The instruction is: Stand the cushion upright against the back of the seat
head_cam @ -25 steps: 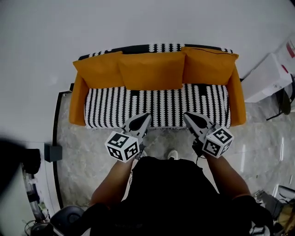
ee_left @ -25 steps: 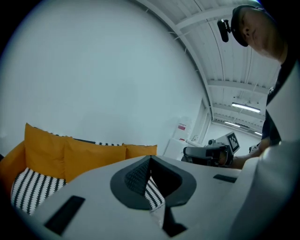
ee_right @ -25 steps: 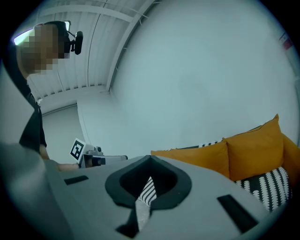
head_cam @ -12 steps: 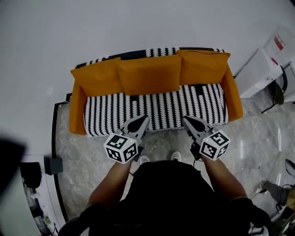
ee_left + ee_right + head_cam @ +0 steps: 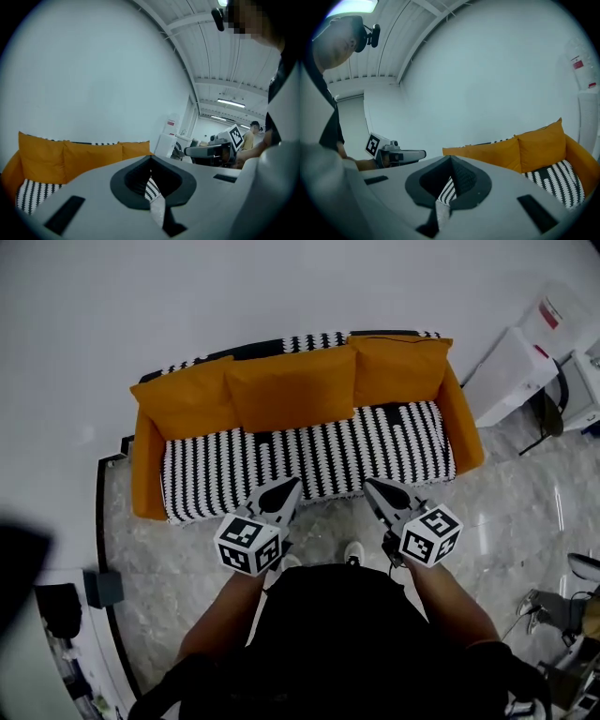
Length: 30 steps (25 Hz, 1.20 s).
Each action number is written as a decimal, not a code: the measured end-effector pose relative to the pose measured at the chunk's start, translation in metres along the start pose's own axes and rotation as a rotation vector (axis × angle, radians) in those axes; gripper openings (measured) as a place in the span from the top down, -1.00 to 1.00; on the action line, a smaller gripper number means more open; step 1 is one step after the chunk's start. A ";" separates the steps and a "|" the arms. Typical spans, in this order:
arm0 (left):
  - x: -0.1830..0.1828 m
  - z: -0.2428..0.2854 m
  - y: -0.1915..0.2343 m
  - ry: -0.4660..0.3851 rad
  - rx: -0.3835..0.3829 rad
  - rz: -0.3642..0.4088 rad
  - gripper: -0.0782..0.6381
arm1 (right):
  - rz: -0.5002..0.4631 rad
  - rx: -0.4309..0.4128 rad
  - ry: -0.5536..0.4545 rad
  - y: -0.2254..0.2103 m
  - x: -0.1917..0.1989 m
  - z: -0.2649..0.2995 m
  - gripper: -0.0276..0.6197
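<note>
Along the back of the sofa (image 5: 145, 465), the left cushion (image 5: 183, 407), middle cushion (image 5: 293, 390) and right cushion (image 5: 398, 369) stand upright, edge to edge, with the striped seat (image 5: 309, 451) open from arm to arm. At the seat's front edge, the left gripper (image 5: 291, 487) and right gripper (image 5: 373, 489) hover apart, jaws closed on nothing. A white cabinet (image 5: 506, 376) stands near the sofa's right arm.

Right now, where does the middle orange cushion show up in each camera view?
Head view: the middle orange cushion is upper centre, upright against the sofa back.
Left gripper view: the middle orange cushion is lower left, second cushion from the left.
Right gripper view: the middle orange cushion is right of centre.
Shared landmark: the black-and-white striped seat cover, below the cushions in every view.
</note>
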<state>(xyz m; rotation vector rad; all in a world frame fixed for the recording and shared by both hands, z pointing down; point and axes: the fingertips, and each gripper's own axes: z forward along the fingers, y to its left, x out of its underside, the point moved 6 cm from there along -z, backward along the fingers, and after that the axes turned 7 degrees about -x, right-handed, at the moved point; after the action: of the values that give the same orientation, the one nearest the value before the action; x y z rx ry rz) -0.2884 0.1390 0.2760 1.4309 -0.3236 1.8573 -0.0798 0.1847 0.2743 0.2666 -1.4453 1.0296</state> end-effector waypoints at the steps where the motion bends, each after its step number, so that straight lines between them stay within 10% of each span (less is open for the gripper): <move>1: 0.001 0.000 -0.002 0.003 0.008 0.002 0.74 | 0.013 -0.001 -0.005 0.000 0.000 -0.001 0.81; 30: -0.005 -0.018 0.000 -0.010 0.004 0.039 0.74 | 0.045 -0.024 -0.020 0.005 0.001 0.009 0.81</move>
<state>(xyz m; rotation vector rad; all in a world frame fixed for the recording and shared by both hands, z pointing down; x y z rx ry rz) -0.3010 0.1474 0.2656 1.4467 -0.3550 1.8834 -0.0894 0.1814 0.2747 0.2281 -1.4862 1.0483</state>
